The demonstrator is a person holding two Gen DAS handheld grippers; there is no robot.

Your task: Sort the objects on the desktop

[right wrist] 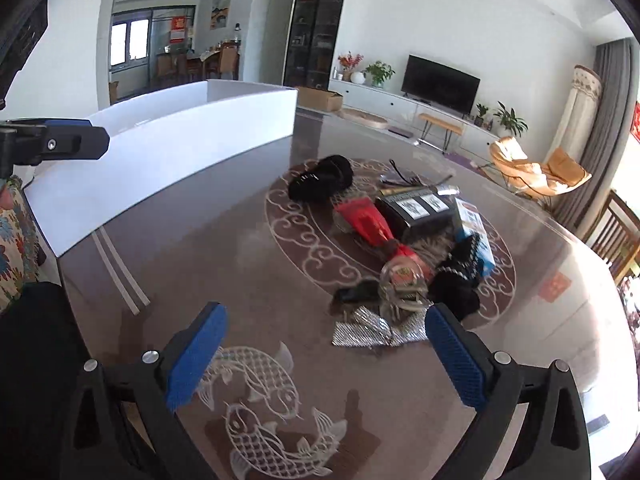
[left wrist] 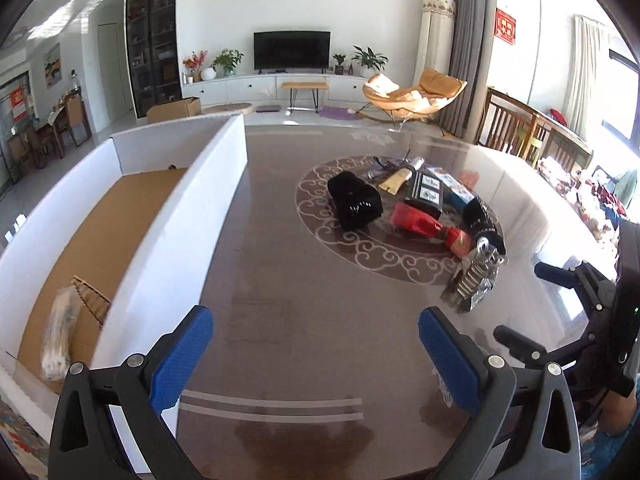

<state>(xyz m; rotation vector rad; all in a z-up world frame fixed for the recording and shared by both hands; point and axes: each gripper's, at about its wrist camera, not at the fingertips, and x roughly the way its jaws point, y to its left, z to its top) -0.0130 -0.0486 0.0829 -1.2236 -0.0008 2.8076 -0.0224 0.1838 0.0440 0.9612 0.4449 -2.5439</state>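
Desktop objects (left wrist: 416, 204) sit piled mid-desk right of the white box (left wrist: 168, 240); our left hand-held gripper (left wrist: 316, 356) gapes empty. Right view: right hand-held gripper (right wrist: 324, 356) wide, empty; we should take the near foil packet (right wrist: 372, 330) first.

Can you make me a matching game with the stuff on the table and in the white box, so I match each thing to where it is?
Things:
1. black soft pouch
2. shiny silver packet
3. clear plastic-wrapped bundle
4. red wrapped packet

Places:
A. inside the white box, on its brown cardboard floor
B. edge of the pile closest to the right gripper
C. side of the pile closest to the box
D. middle of the pile, beside the dark box with white labels

Pairs: 1-C, 2-B, 3-A, 4-D
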